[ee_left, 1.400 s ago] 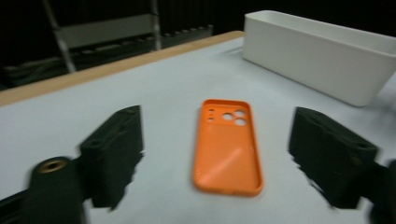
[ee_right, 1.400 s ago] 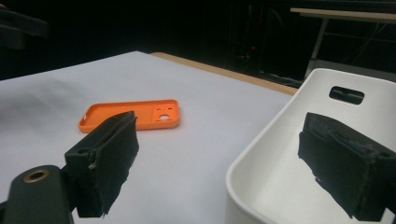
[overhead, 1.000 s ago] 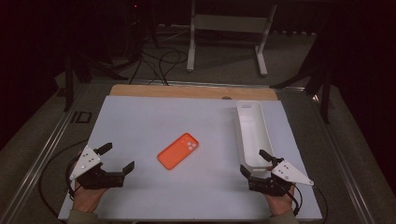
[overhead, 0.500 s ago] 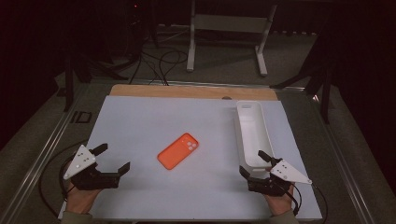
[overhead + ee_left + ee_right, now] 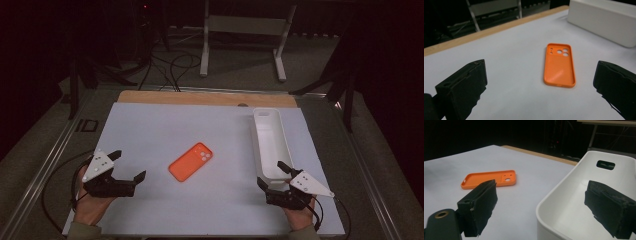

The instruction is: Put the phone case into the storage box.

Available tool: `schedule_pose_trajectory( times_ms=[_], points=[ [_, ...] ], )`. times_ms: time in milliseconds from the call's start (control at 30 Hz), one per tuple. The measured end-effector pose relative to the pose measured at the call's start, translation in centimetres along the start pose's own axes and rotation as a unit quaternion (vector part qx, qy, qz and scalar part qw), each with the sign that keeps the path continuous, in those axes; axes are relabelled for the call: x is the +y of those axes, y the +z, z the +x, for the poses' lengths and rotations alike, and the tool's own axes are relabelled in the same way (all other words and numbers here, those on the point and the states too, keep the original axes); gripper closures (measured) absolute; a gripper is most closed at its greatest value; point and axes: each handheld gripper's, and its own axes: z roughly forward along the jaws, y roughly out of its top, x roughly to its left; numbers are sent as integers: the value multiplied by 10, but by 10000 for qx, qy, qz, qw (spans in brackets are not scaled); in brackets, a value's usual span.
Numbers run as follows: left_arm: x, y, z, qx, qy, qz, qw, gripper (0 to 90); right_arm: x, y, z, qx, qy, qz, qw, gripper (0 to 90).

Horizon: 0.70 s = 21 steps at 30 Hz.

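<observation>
My flat orange plastic phone case (image 5: 191,161) lies at the centre of the frame on the white table (image 5: 160,130), left of the long white plastic tray (image 5: 270,142). My left gripper (image 5: 129,165) at lower left and right gripper (image 5: 270,174) at lower right both gape wide, holding nothing.

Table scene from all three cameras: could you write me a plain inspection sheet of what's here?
Surface: pale sheet over the table, a wooden strip along its far edge.
Job's things: orange phone case lying hollow side up mid-table; long white bin to its right, nothing seen inside.
Clutter: nothing seen.
Grippers: left tool open, aimed at the case, apart from it; right tool open at the bin's near end, holding nothing.
Cables: one trails from each tool; more on the floor beyond the table.
Surroundings: dark room, white metal stand behind.
</observation>
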Motion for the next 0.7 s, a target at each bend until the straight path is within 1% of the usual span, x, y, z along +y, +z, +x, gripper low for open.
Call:
schedule_pose_trajectory(
  times_ms=[33,100,133,167,200,233,267,300,333,367,400,433,467,500,533,567,633,667,700],
  points=[
    [2,5,-1,-28,21,98,9999,1,0,0,0,-3,16,0,10000,106],
    [5,10,-2,-40,86,207,9997,1,-1,0,0,4,27,1,10000,106],
    [5,10,-2,-40,86,207,9997,1,-1,0,0,4,27,1,10000,106],
    [8,16,-2,-50,147,349,9993,1,-1,0,-1,9,34,-4,10000,106],
    [8,16,-2,-50,147,349,9993,1,-1,0,-1,9,34,-4,10000,106],
    [11,22,-4,-83,192,463,9987,1,-1,0,0,2,33,-2,10000,106],
    [11,22,-4,-83,192,463,9987,1,-1,0,0,2,33,-2,10000,106],
    [14,27,-5,-107,249,584,9979,1,-1,0,0,7,38,2,10000,106],
    [14,27,-5,-107,249,584,9979,1,-1,0,0,15,51,10,10000,105],
    [17,33,-7,-120,318,694,9970,1,-1,0,0,13,60,21,10000,106],
    [17,33,-7,-120,318,694,9970,1,-1,0,0,13,60,21,10000,106],
    [20,38,-8,-142,355,808,9960,1,-1,0,-1,23,65,21,10000,106],
    [20,38,-8,-142,355,808,9960,1,-1,0,-1,25,64,25,10000,106],
    [23,43,-9,-160,379,903,9951,1,-1,0,-1,22,64,18,10000,106],
    [23,43,-9,-160,379,903,9951,1,-1,1,-1,26,72,12,10000,106],
    [25,48,-10,-173,410,990,9941,0,-1,1,-1,36,87,16,10000,106],
    [27,53,-12,-200,445,1077,9930,1,-1,2,-1,40,91,28,9999,106],
    [27,53,-12,-200,445,1077,9930,1,-1,2,-1,40,91,28,9999,106],
    [30,57,-13,-240,487,1129,9921,1,-1,2,-1,51,86,30,9999,106]
  ],
)
